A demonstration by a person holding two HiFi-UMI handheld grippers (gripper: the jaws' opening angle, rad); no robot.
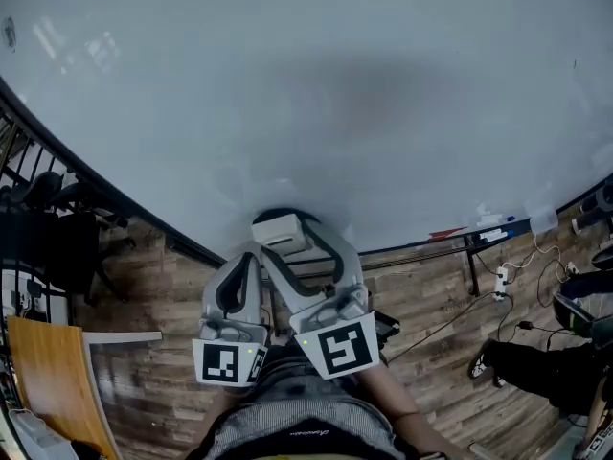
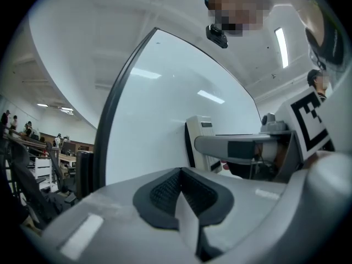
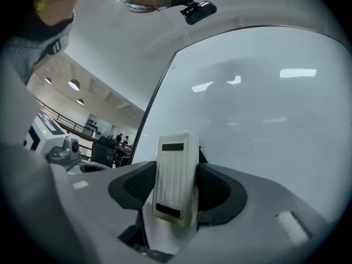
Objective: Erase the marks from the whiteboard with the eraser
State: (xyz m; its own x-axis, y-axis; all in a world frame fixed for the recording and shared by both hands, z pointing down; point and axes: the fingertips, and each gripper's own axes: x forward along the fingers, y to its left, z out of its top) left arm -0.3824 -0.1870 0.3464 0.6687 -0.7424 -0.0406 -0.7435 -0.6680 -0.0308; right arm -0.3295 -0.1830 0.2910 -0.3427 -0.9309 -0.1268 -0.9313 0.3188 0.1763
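Note:
The whiteboard (image 1: 316, 94) fills most of the head view and looks wiped, with only faint grey smudges. My right gripper (image 1: 287, 242) is shut on a white eraser (image 1: 280, 233), which is held against the board's lower edge. In the right gripper view the eraser (image 3: 176, 180) stands upright between the dark pads (image 3: 135, 188), with the board (image 3: 264, 114) behind it. My left gripper (image 1: 244, 262) hangs just left of the right one, its jaws shut on nothing. From the left gripper view (image 2: 179, 188) I see the eraser (image 2: 201, 142) against the board (image 2: 165, 120).
The board's ledge carries markers (image 1: 488, 230) at the lower right. Cables and a power strip (image 1: 500, 281) lie on the wooden floor at the right. Black chairs (image 1: 48, 228) and a wooden tabletop (image 1: 43, 372) stand at the left.

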